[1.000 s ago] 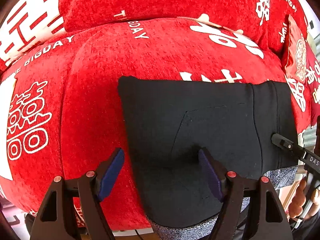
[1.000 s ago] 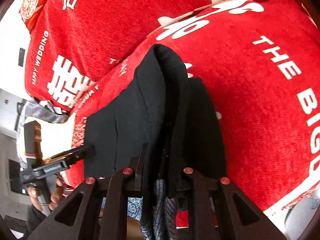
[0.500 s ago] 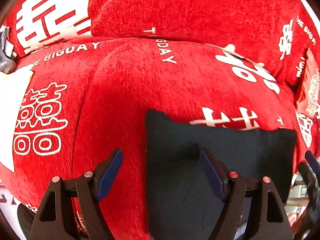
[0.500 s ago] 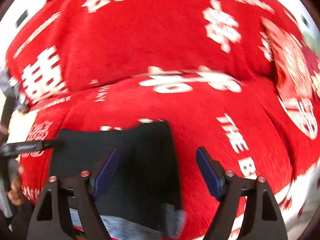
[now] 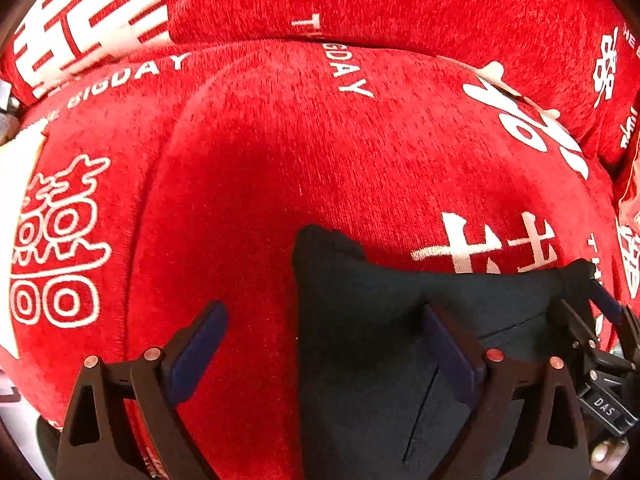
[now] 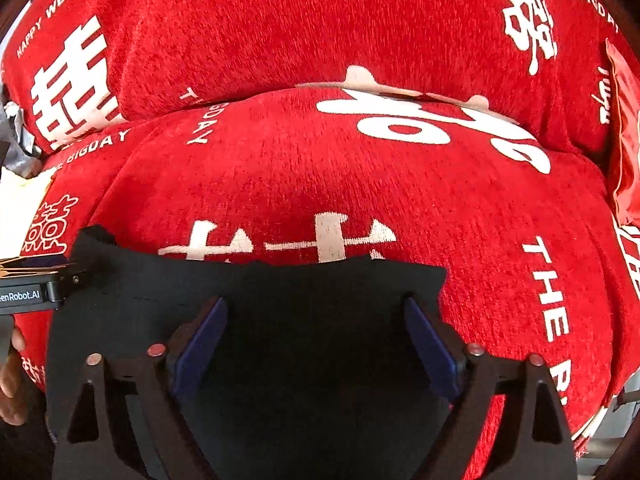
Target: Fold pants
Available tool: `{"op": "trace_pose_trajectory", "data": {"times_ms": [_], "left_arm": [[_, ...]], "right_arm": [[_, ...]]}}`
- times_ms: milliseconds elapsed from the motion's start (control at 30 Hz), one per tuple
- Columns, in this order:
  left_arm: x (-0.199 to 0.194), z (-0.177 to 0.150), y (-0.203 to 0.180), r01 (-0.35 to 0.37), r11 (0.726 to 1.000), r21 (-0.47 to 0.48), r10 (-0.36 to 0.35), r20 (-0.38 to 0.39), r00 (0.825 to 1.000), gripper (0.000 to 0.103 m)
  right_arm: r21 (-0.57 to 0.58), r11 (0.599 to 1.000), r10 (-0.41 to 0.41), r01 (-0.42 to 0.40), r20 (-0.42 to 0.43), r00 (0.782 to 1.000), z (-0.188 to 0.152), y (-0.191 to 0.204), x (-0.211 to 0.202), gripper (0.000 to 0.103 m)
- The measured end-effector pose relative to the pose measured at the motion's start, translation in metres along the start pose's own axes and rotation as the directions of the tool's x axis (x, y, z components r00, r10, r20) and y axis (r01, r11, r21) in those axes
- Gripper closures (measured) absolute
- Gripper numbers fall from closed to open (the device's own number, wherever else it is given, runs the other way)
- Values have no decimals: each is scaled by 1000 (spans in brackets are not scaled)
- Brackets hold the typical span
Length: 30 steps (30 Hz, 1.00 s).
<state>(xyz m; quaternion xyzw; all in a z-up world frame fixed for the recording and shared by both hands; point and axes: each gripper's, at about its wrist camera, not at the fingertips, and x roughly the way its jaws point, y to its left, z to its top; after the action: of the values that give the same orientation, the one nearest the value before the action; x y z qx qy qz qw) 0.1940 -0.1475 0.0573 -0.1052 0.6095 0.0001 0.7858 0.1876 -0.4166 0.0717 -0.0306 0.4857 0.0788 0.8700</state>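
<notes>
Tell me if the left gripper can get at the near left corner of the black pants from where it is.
Probably yes. The left gripper is open, and the pants lie flat on the red couch cover with their left edge between its fingers. Nothing sits in the way; the right gripper is open over the other end.

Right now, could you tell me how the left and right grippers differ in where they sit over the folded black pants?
The left gripper straddles the left edge of the folded black pants, with one fingertip over the red printed sofa cover; the right gripper has both fingertips over the pants. The left sits off-centre, the right near the middle. Both are open, gripping nothing.
</notes>
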Motion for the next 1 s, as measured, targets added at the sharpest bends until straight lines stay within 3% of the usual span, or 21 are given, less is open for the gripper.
{"op": "trace_pose_trajectory", "data": {"times_ms": [200, 333, 433, 500, 600, 700, 1000], "left_arm": [[-2, 7, 6, 43, 999, -15, -43, -33, 999, 3], [-33, 5, 20, 76, 996, -53, -73, 48, 996, 3], [-35, 2, 23, 64, 996, -55, -61, 47, 997, 3], [-24, 3, 27, 26, 996, -86, -24, 17, 1000, 3], [-13, -4, 34, 53, 991, -125, -56, -18, 998, 3], [-20, -16, 34, 61, 994, -92, -62, -8, 998, 3], [-50, -81, 37, 82, 996, 33, -83, 19, 996, 3]], "right_arm": [[1, 1000, -5, 5, -1, 1000, 2, 0, 5, 3], [6, 999, -52, 51, 28, 998, 3, 4, -20, 3], [-15, 1000, 14, -13, 88, 996, 0, 18, -43, 3], [-77, 997, 5, 1, 80, 997, 0, 36, -42, 3], [-122, 992, -38, 37, -1, 999, -1, 49, -19, 3], [-112, 992, -54, 51, -24, 998, -10, 45, -12, 0], [-99, 993, -55, 56, 13, 998, -78, 29, -58, 0]]}}
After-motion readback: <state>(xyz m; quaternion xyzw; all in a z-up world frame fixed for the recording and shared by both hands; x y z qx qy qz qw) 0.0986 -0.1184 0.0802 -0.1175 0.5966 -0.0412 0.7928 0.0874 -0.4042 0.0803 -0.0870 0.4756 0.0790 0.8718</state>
